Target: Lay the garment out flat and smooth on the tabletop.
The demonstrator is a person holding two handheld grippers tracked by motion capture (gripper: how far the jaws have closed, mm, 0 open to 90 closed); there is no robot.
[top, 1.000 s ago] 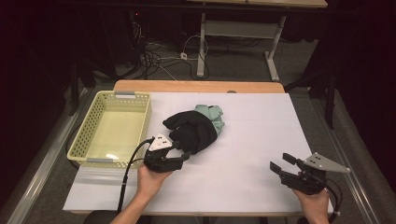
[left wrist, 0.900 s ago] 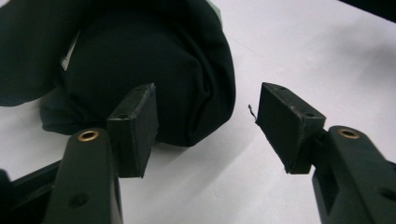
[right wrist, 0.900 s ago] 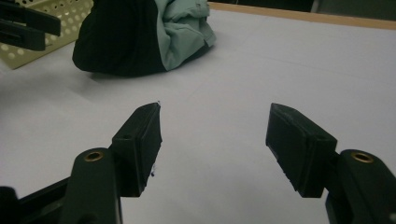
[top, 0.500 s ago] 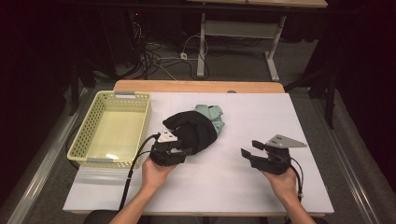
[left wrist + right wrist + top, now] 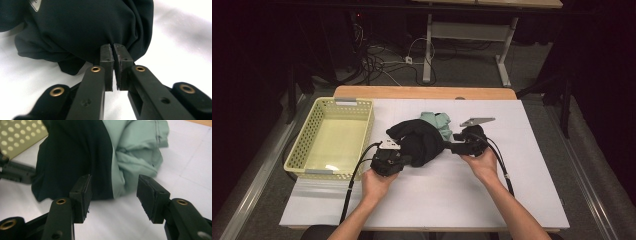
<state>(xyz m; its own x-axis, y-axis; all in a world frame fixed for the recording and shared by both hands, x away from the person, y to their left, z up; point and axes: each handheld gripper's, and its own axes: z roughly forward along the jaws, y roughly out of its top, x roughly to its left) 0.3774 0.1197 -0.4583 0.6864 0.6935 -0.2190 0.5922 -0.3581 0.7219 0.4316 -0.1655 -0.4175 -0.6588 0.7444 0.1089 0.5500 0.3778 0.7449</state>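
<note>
Left hand-held gripper (image 5: pixel 113 53) pinches black cloth (image 5: pixel 82 27); right hand-held gripper (image 5: pixel 113 187) half-open, closing; mint cloth (image 5: pixel 136 150) half-hidden.

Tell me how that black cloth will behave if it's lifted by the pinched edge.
The black cloth lies crumpled in soft folds, so it will likely hang limp and unfurl. The left gripper is shut on only a thin edge, so it might slip out. It overlaps the green cloth, which may drag along.
</note>
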